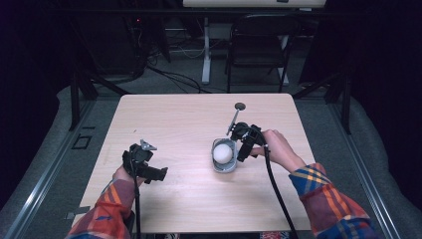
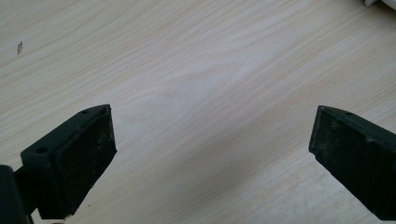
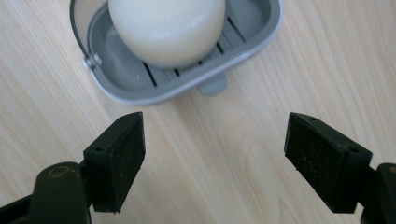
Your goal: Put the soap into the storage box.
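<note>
Approaching, fingers released, the right gripper [image 3: 212,161] faces the grey dish [image 3: 243,49] holding a white ball [image 3: 166,28] right of the surface's centre, likely needing closure on its rim; the left gripper [image 2: 210,154] hovers released.

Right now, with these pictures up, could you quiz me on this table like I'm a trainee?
1. True or false: the white egg-shaped object lies inside the grey slotted tray.
2. Which gripper is nearer the tray: A) left gripper, B) right gripper?
3. Fill in: both grippers' jaws are ____ (open or shut).

Key: 1. True; it rests on the tray's slotted floor. 2. B; the right gripper points at the tray's near rim, while the left gripper sits apart over bare wooden table. 3. Open; each pair stands wide apart with nothing between.
</note>
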The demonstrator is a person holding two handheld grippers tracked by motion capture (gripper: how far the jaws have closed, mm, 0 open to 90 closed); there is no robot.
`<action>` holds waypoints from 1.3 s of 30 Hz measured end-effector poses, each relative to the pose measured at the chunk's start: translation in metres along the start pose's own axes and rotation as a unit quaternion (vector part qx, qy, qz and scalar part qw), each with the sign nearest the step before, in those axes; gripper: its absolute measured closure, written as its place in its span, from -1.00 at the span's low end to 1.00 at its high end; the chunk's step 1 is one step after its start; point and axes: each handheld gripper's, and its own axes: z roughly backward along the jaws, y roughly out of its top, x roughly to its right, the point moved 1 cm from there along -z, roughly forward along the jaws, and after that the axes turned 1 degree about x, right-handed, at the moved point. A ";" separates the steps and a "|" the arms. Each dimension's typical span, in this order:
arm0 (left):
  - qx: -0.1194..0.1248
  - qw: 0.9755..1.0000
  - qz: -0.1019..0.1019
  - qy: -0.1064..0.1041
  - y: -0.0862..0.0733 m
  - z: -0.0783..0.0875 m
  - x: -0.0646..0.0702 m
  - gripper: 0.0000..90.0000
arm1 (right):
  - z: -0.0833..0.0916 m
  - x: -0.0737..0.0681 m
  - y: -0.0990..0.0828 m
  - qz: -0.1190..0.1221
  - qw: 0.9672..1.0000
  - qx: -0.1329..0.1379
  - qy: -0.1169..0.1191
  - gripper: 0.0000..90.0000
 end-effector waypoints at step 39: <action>-0.004 1.000 -0.007 -0.002 0.000 -0.001 0.001 -0.99 | -0.026 -0.026 -0.157 -0.070 0.995 -0.022 -0.060 -1.00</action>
